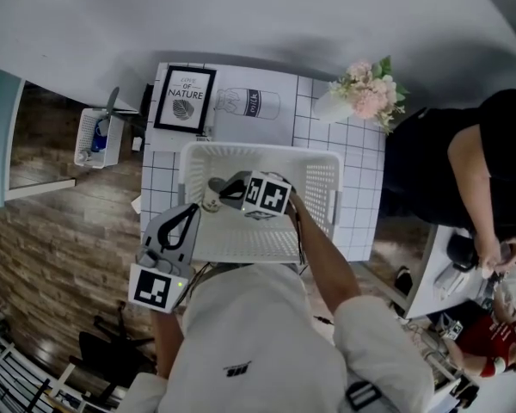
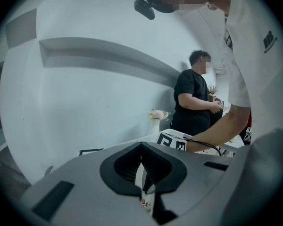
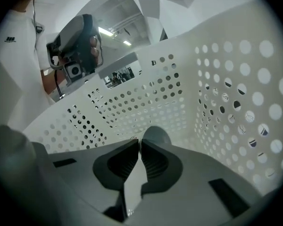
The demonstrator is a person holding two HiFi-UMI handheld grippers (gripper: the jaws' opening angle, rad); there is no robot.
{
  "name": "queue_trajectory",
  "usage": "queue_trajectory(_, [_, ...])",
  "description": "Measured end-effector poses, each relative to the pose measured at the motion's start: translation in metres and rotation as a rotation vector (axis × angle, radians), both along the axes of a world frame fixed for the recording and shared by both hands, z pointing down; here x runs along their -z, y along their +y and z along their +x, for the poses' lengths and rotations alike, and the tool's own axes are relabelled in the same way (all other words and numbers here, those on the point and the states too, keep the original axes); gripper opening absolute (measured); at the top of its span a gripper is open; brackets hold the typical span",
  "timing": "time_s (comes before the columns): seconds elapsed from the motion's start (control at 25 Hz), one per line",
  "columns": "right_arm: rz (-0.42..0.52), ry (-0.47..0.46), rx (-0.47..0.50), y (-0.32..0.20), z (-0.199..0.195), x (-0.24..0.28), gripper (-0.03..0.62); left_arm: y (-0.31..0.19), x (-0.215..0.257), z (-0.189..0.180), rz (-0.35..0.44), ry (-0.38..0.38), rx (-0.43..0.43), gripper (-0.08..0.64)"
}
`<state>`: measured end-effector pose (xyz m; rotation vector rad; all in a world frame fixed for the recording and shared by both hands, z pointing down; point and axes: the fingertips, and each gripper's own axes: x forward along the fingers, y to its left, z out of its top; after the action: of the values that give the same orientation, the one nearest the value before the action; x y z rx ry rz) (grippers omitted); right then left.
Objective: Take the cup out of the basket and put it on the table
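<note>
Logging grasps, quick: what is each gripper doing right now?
Left gripper: closed, nothing between the jaws.
Right gripper: closed on the cup in the basket.

Framed print, on the table beyond the jaws of the right gripper: "OF NATURE" legible, the small line above it not. Bottle just beside the print: "milk". Red mark showing below the jaws of the left gripper: illegible.
</note>
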<state>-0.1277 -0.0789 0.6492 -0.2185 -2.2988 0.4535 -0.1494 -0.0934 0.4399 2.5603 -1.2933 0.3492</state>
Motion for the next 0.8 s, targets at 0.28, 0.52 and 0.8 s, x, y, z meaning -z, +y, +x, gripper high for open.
queue_trajectory(0.28, [0.03, -0.018, -0.049, 0.008, 0.005, 0.014, 0.02, 0.009, 0.002, 0.005, 0.018, 0.002, -0.022, 0.006])
queue_trajectory(0.52, [0.086, -0.048, -0.112, 0.006, 0.011, 0.036, 0.02, 0.017, 0.005, 0.008, 0.04, 0.0, -0.048, 0.006])
queue_trajectory(0.8, [0.158, -0.094, -0.181, 0.009, 0.017, 0.07, 0.02, 0.028, 0.011, 0.017, 0.065, 0.003, -0.098, 0.006])
